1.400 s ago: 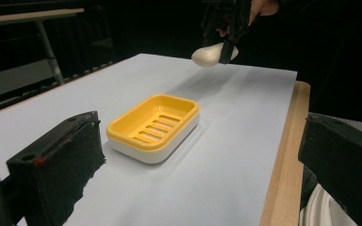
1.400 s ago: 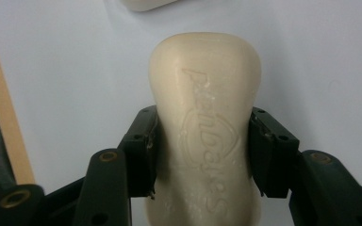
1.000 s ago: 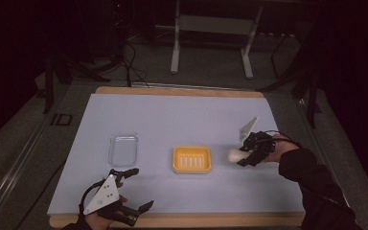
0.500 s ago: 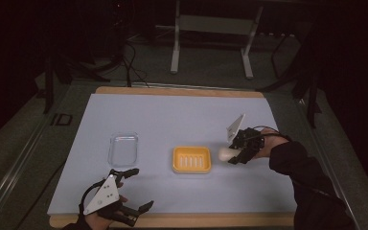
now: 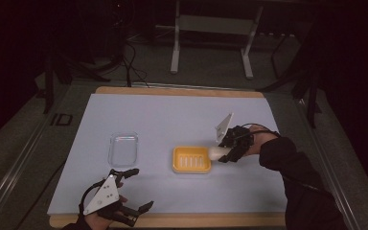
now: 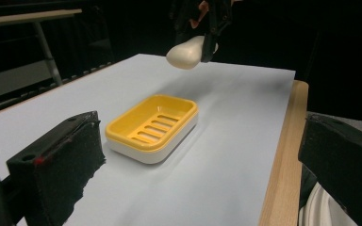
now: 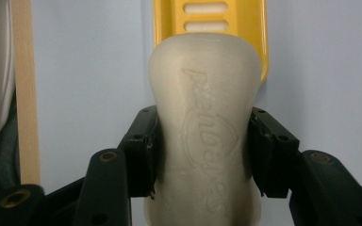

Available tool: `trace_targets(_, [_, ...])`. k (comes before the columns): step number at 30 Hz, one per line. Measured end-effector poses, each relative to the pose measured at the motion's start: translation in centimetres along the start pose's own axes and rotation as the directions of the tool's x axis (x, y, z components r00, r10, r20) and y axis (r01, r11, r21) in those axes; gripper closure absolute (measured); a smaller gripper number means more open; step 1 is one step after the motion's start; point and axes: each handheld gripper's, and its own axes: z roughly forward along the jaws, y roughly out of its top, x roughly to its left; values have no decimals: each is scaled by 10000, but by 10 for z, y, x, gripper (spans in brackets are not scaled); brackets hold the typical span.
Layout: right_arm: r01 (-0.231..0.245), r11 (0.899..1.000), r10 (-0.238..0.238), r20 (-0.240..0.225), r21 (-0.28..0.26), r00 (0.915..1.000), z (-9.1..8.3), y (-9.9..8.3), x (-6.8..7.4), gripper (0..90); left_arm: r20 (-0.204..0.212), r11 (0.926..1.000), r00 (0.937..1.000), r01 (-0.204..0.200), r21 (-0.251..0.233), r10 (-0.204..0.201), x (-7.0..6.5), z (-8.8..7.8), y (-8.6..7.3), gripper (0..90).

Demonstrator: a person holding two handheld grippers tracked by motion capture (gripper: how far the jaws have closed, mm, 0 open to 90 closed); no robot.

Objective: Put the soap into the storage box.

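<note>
Now right tool (image 7: pixel 202 155) tight on soap bar (image 7: pixel 205 127), above dish (image 5: pixel 191 160).

A dim lab or workshop: a covered table (image 5: pixel 172 115), metal stands (image 5: pixel 211 38), floor cables (image 5: pixel 129 57).

My right gripper (image 5: pixel 230 152) is black, with a pale three-cornered plate standing on its top and a thin black cable that loops behind it. My left gripper (image 5: pixel 127 191) is black too, and its plate has some small dark dots, perhaps screws. The fingers (image 7: pixel 139 150) are blocky black pads with brass-coloured screw holes. My right arm has a dark sleeve (image 5: pixel 297 177).
</note>
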Motion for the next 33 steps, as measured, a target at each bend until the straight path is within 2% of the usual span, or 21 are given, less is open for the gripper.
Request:
trace_targets(8, [399,9990,-400,-51,-181,9992,6,18,0,496,14,10000,10000,-17,9,17,0,0,0,7])
trace_targets(21, [898,9910,-934,-318,-992,9951,12,40,-1,495,52,10000,10000,-27,32,27,0,1,0,7])
trace_targets(28, [1005,9774,-1085,-333,-1861,9935,13,47,-3,496,65,10000,10000,-31,42,30,0,1,0,7])
trace_targets(33, [861,9695,-990,-450,-2295,9941,18,50,-7,496,63,10000,10000,-12,9,12,0,1,0,7])
